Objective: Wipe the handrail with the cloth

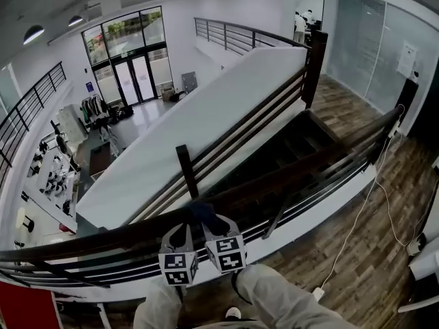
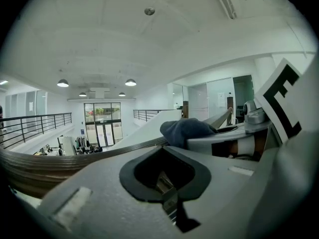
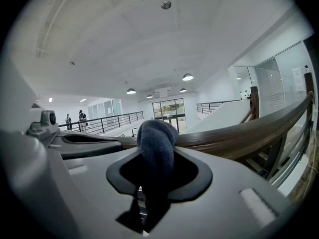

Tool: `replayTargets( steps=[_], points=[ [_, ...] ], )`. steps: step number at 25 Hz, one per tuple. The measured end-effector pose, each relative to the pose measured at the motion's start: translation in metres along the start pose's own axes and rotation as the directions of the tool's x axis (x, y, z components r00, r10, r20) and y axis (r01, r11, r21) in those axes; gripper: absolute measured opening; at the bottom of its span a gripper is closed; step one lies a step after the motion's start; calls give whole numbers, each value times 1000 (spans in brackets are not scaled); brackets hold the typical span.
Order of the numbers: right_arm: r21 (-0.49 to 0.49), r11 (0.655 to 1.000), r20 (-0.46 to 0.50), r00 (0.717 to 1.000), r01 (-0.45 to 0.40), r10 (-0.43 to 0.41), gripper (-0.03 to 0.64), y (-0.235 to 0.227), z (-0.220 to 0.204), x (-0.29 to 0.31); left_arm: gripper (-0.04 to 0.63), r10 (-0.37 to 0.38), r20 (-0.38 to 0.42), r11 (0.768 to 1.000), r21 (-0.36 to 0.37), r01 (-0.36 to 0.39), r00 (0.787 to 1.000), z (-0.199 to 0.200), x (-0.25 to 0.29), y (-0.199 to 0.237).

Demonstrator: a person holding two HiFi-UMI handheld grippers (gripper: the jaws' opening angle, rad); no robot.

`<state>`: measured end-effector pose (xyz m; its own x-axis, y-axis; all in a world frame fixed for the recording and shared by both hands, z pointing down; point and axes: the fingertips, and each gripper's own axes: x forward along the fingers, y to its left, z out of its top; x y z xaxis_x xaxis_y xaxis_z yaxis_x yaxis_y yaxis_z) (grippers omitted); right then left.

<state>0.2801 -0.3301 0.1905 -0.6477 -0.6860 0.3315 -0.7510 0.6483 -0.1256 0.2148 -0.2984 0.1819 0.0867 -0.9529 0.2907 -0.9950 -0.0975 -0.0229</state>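
The dark wooden handrail [image 1: 302, 163] runs from lower left to upper right across the head view. A dark blue cloth [image 1: 204, 210] rests on top of it, just ahead of both grippers. My right gripper [image 1: 217, 223] is shut on the cloth [image 3: 157, 143], which bulges up out of the jaws and touches the handrail [image 3: 239, 133]. Close beside it on the left, my left gripper [image 1: 180, 230] is shut with nothing in it [image 2: 165, 180]. The left gripper view shows the cloth [image 2: 185, 131] off to its right, and the handrail [image 2: 30, 168] passing on its left.
Beyond the rail a staircase [image 1: 302, 146] descends beside a white sloped wall [image 1: 206, 108]. Far below lies an atrium floor with clothes racks [image 1: 92, 108]. A white cable [image 1: 357, 225] trails over the wooden floor on the right. The person's legs [image 1: 274, 300] stand behind the rail.
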Motion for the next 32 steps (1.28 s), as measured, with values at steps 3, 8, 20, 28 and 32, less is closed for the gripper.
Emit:
replayTargets(
  steps=[3, 8, 20, 28, 32],
  points=[
    [-7, 999, 7, 999, 32, -32, 112, -20, 0, -4, 3, -35, 1, 999, 9, 35, 999, 2, 11, -18],
    [17, 996, 18, 996, 91, -91, 112, -61, 2, -12, 3, -104, 1, 994, 24, 104, 995, 11, 32, -51],
    [60, 967, 13, 969, 246, -247, 112, -181, 15, -40, 3, -229, 8, 973, 26, 229, 973, 37, 62, -117],
    [40, 937, 9, 938, 347, -348, 114, -258, 22, -57, 3, -229, 9, 973, 39, 229, 973, 43, 57, -117],
    [71, 918, -1, 920, 390, -391, 114, -294, 26, -67, 3, -198, -3, 980, 30, 198, 980, 38, 51, -103]
  ],
)
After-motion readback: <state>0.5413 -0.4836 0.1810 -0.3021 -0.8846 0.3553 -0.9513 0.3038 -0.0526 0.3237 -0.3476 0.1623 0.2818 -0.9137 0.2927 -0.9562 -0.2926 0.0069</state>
